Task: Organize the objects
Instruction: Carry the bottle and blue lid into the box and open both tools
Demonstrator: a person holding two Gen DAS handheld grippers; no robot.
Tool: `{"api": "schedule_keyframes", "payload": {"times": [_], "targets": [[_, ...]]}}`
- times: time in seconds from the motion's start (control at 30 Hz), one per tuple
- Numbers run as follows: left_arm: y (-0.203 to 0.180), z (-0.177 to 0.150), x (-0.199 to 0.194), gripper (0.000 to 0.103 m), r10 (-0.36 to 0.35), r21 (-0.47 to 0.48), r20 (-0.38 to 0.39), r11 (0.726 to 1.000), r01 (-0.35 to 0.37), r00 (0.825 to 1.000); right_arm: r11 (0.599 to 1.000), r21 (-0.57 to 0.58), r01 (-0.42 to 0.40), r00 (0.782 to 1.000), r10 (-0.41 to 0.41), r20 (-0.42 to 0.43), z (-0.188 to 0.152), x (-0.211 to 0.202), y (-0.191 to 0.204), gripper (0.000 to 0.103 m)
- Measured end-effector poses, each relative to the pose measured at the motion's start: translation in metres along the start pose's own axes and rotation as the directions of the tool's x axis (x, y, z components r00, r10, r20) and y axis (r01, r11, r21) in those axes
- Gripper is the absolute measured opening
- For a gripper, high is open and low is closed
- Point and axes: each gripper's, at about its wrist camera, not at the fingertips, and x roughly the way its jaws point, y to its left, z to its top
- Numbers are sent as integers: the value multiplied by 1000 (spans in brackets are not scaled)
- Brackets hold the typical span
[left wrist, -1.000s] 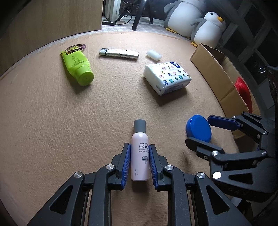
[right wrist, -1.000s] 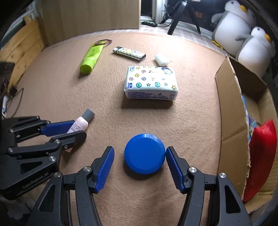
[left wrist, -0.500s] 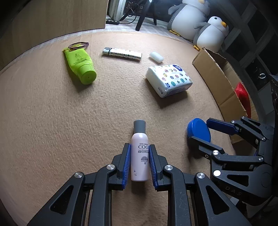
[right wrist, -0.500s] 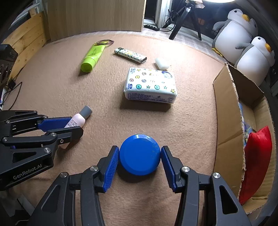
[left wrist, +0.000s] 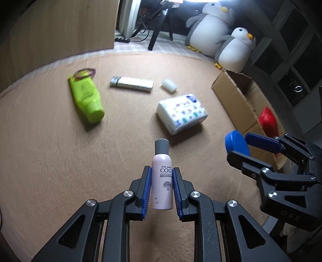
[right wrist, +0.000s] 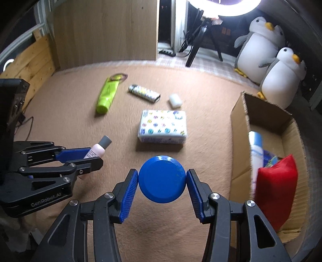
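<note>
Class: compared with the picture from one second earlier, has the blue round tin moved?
Yes. The blue round tin, clamped in the right gripper, has risen off the carpet; its shadow now lies below it.

Far ahead to the right, two penguin plushes (right wrist: 281,78) sit side by side. Straight ahead, a tripod (right wrist: 198,50) stands under a ring light (right wrist: 221,8). Ahead left stands a wooden board (right wrist: 104,30), with a power strip (right wrist: 167,52) just beside it. A tan carpet (right wrist: 60,112) lies below.

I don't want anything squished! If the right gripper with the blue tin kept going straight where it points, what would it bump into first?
Probably the tissue pack. It lies straight ahead of the right gripper and its blue tin, with only bare blanket between, though depth is hard to judge here.
</note>
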Motion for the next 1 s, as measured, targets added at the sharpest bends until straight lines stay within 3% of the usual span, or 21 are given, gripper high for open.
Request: {"api": "schedule_keyframes", "payload": {"times": [0.5,0.53,0.57,0.6,0.73,0.8,0.87,1.0], "targets": [[-74,75,-4,22,-85,118,62,990,77,994,991,117,64,992,-75,98,8,-57,-82,46],[-82,81,-2,22,-91,128,63,988,82,994,989,129,70,991,-83,102,7,-60,-90,43],[-89,85,0,22,-96,136,63,987,86,993,987,142,76,991,-90,98,6,-61,-98,19],[-96,91,2,22,-101,144,63,985,91,993,984,154,84,991,-99,93,5,-62,-106,13],[-130,110,26,22,-144,178,40,975,135,989,977,204,69,994,-85,72,2,-56,-135,13],[-143,122,39,22,-161,169,40,974,152,986,969,225,107,990,-124,61,3,-47,-150,13],[-159,133,46,22,-170,191,44,969,158,984,965,262,13,996,-36,85,3,-48,-160,13],[-182,147,58,22,-183,228,17,958,175,983,969,241,50,991,-78,110,1,-60,-162,13]]}}
